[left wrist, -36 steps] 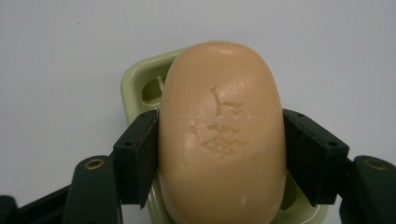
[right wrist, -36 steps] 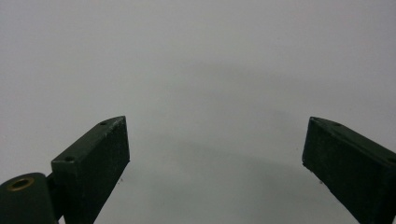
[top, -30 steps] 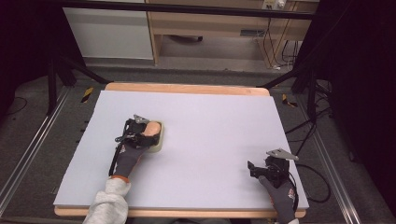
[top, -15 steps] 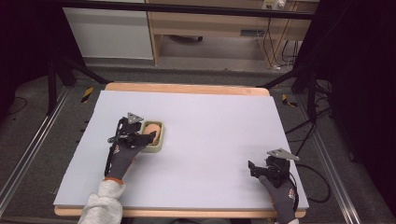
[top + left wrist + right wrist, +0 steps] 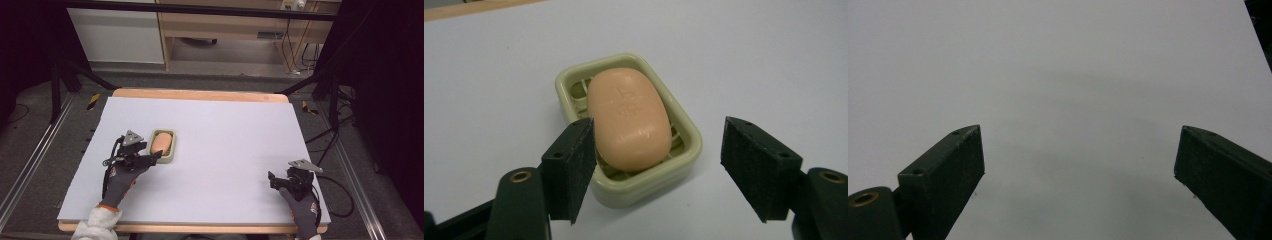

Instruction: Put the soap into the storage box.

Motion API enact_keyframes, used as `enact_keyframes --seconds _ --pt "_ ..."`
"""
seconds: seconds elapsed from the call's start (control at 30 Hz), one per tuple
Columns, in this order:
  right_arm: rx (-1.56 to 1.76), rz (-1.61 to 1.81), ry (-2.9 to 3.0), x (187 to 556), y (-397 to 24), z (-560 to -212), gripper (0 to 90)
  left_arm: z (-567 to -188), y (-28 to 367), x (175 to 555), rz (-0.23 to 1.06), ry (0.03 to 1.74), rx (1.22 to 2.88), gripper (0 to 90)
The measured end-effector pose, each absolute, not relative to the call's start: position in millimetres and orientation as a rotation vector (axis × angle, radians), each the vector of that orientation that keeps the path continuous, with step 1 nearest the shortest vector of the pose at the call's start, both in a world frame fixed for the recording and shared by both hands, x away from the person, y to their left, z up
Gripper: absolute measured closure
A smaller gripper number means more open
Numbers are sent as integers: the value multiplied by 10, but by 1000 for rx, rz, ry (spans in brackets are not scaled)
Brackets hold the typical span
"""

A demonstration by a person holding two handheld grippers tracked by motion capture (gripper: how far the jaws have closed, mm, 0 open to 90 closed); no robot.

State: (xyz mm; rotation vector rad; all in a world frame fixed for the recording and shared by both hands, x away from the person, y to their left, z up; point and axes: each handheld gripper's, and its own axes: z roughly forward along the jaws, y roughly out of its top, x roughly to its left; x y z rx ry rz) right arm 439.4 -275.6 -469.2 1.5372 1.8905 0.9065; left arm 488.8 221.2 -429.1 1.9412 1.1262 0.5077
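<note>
One soap, one dish, two grippers with jaws apart

From the high view we count one peach soap point(image 5: 161, 141) lying in one pale green soap dish point(image 5: 173, 150) on the left half of the white table point(image 5: 230, 130), with the left gripper point(image 5: 156, 155) just beside the dish's near edge and the right gripper point(image 5: 272, 179) well apart, near the table's near right corner, each held by one gloved hand; in the left gripper view we see the left gripper point(image 5: 659, 155) spread wide, holding nothing, the soap point(image 5: 629, 118) in the dish point(image 5: 691, 150) between and beyond its two jaws; in the right gripper view the right gripper point(image 5: 1078, 165) stands spread wide over bare table point(image 5: 1058, 75), gripping nothing
</note>
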Motion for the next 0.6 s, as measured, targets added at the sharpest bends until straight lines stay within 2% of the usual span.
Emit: enact_keyframes --seconds 0.6 --pt "1548 880 1870 4352 -2820 -4714 61 -4530 2589 4540 569 1192 1917 280"
